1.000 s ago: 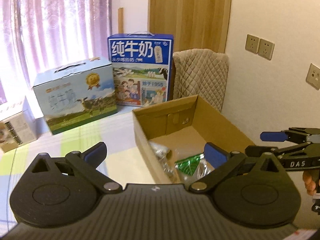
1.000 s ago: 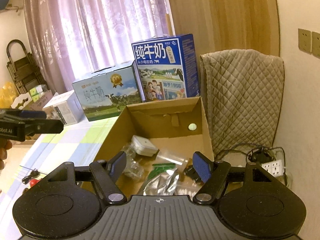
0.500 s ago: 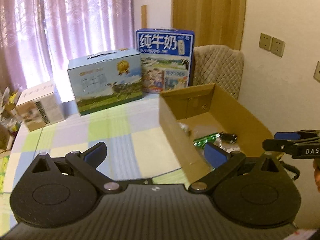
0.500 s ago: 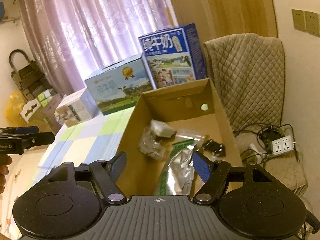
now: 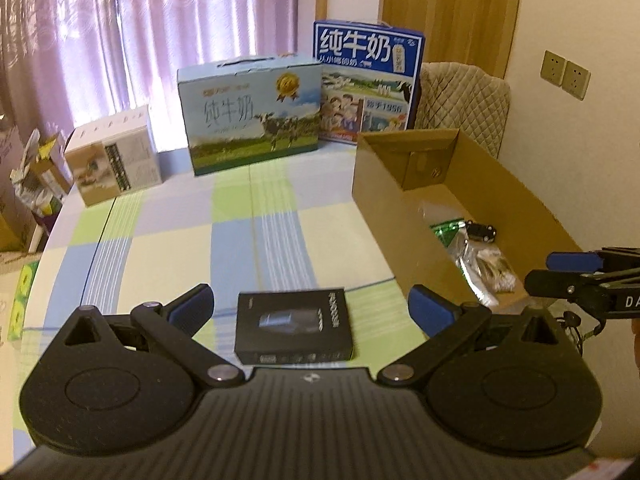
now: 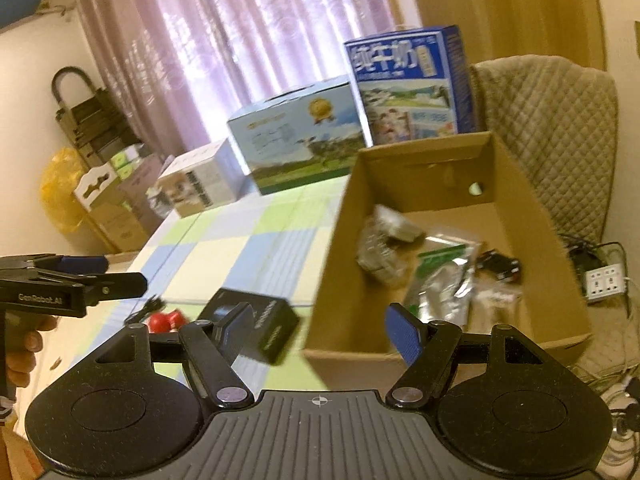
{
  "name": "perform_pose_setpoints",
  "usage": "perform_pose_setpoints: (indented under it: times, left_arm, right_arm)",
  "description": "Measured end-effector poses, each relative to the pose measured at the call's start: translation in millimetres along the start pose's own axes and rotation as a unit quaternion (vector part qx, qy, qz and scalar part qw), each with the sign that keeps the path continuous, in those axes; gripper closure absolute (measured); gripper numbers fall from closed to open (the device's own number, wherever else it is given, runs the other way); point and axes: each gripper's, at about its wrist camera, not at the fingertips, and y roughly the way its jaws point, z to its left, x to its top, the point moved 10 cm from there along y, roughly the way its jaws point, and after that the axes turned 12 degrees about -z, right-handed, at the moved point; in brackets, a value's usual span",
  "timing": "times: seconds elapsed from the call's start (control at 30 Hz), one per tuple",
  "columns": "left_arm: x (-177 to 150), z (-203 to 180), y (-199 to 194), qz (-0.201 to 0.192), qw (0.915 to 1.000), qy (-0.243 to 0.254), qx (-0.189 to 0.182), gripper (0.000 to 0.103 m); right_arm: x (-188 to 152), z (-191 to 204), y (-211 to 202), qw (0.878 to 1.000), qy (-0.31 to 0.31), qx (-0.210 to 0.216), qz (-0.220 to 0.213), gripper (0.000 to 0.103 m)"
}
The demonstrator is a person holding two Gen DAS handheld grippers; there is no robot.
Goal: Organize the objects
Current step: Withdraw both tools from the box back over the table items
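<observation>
A small black box (image 5: pixel 294 326) lies flat on the checked tablecloth, between and just beyond the fingers of my open left gripper (image 5: pixel 312 310), which touches nothing. The same black box (image 6: pixel 256 326) shows at the lower left of the right wrist view, beside a red object (image 6: pixel 166 319) and a thin black cable. An open cardboard box (image 5: pixel 384 200) stands at the table's right; it holds a silver-green pouch (image 6: pixel 438 280), a clear wrapped bundle (image 6: pixel 380 240) and a small black item (image 6: pixel 500 266). My right gripper (image 6: pixel 324 326) hovers open and empty above the cardboard box's (image 6: pixel 332 272) near wall.
Two milk cartons (image 5: pixel 256 116) (image 5: pixel 368 84) and a white box (image 5: pixel 116 160) stand along the table's far edge. A quilted chair back (image 5: pixel 464 104) is behind the cardboard box. A power strip (image 6: pixel 606 280) and cables lie on the floor to the right.
Both grippers pulled back and up from the cardboard box. The left one swung left over the tablecloth, bringing the black box into view. Both stayed open.
</observation>
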Motion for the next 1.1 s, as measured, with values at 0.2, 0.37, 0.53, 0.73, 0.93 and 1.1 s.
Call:
perform_pose_setpoints:
  times: [0.2, 0.37, 0.53, 0.73, 0.93, 1.1]
  left_arm:
    - [-13, 25, -13, 0.011, 0.9999, -0.010, 0.005, 0.001]
    - [-27, 51, -21, 0.024, 0.9994, -0.022, 0.013, 0.001]
    - [-46, 81, -27, 0.040, 0.9980, -0.039, 0.030, 0.001]
    - [-67, 114, -29, 0.056, 0.9951, -0.056, 0.059, 0.001]
    - [-80, 142, -33, 0.067, 0.9920, -0.072, 0.079, 0.001]
    - [-91, 163, -31, 0.079, 0.9887, -0.083, 0.097, 0.002]
  right_arm:
    - [-15, 34, 14, 1.000, -0.011, 0.018, 0.020, 0.033]
    - [-31, 58, 29, 0.999, -0.016, 0.028, 0.038, 0.033]
    - [-48, 75, 49, 0.997, -0.017, 0.034, 0.060, 0.033]
    - [-66, 93, 72, 0.995, -0.026, 0.040, 0.086, 0.033]
    - [-77, 104, 93, 0.993, -0.035, 0.042, 0.104, 0.033]
    - [-77, 107, 113, 0.992, -0.051, 0.036, 0.107, 0.033]
